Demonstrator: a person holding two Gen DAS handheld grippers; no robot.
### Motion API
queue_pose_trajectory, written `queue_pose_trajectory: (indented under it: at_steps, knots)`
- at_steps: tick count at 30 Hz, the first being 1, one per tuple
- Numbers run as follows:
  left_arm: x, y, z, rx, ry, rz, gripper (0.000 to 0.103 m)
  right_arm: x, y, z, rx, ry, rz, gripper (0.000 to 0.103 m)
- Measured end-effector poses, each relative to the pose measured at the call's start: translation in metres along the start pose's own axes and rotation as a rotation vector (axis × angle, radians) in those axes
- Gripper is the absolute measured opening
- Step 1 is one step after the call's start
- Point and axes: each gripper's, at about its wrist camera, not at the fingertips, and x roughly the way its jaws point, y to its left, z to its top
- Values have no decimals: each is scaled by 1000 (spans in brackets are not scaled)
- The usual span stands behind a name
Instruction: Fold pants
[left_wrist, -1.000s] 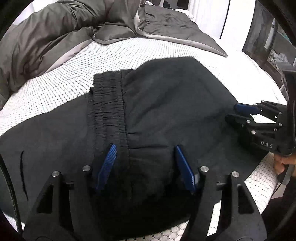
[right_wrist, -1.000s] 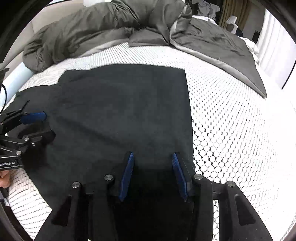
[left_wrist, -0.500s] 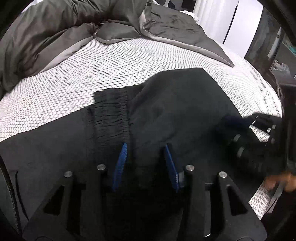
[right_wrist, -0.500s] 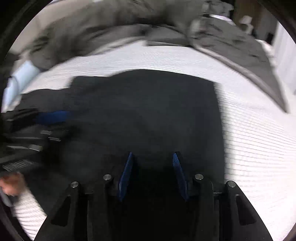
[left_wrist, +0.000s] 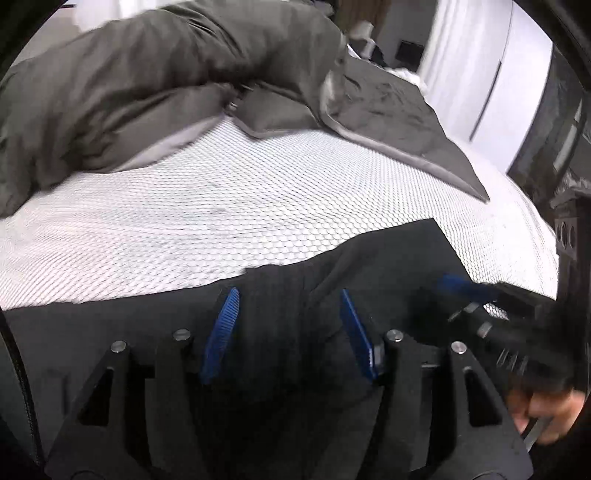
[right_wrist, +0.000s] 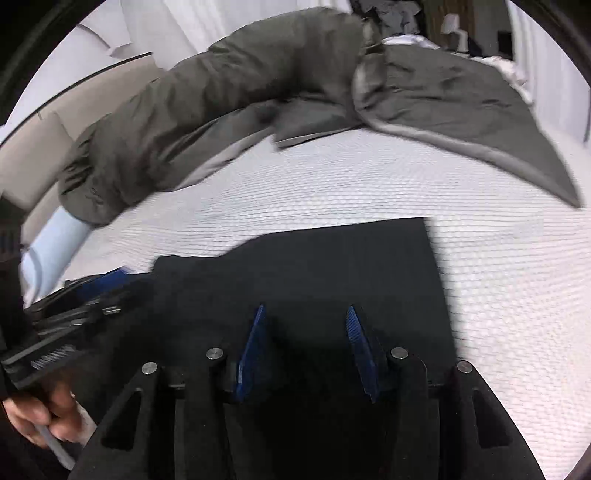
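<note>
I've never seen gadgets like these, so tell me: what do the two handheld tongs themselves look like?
Both look alike. The left tongs and right tongs are matte black, with angular frames, triangular cut-outs and round silver bolt heads. Each finger carries a slim, ribbed blue pad. Bare hands grip the handles; no sleeve shows. No lettering is readable through the blur.

black pants (right_wrist: 332, 273) flat on bed

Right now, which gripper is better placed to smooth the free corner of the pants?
Right. The right gripper sits nearer the square free corner of the pants. The left gripper is over the gathered waistband instead.
</note>
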Motion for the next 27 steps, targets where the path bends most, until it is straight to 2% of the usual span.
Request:
queue_pose_trajectory:
  at_steps: [2,4,7,9,10,13,14,15,16,17,18,19,21,22,23,25,26,27]
  knots:
    - [25,-9,1,56,78,56,50,15,6,-2,-19,41,24,47]
    - [43,-10,0,99,113,126,46,38,-1,-6,-30,99,-61,46]
    - [46,3,-5,49,112,89,51,36,-14,-9,-57,94,-190,46]
    - [41,9,-6,18,107,84,54,31,-26,-10,-76,93,-314,46]
    - [37,11,-8,1,99,82,54,30,-30,-10,-73,91,-331,46]
    - [8,14,-19,-41,71,86,53,20,-33,-13,-93,78,-340,47]
    - [-7,12,-26,-40,58,80,54,11,-27,-17,-116,78,-314,47]
    - [-16,8,-32,-36,46,63,54,0,-22,-21,-129,70,-264,47]
    - [-29,3,-40,-21,32,35,54,-17,-15,-26,-149,44,-170,48]
    - [-37,-2,-48,-6,23,17,59,-24,-7,-29,-161,31,-125,51]
    - [-45,-12,-59,20,22,0,66,-31,1,-34,-172,23,-88,53]
    - [-50,-21,-72,59,31,-13,69,-32,8,-40,-178,32,-68,57]
    - [-51,-33,-96,120,41,-32,71,-23,19,-56,-201,88,-33,58]
    - [-46,-35,-109,149,65,-14,71,-16,27,-62,-215,113,-31,58]
    - [-41,-36,-118,167,83,28,71,-9,33,-76,-267,155,-65,58]
    - [-44,-33,-131,201,67,116,72,-11,41,-93,-363,147,-132,61]
    - [-48,-29,-134,190,63,116,72,-17,40,-99,-391,140,-179,68]
    - [-54,-22,-137,164,62,112,75,-27,35,-105,-392,134,-217,69]
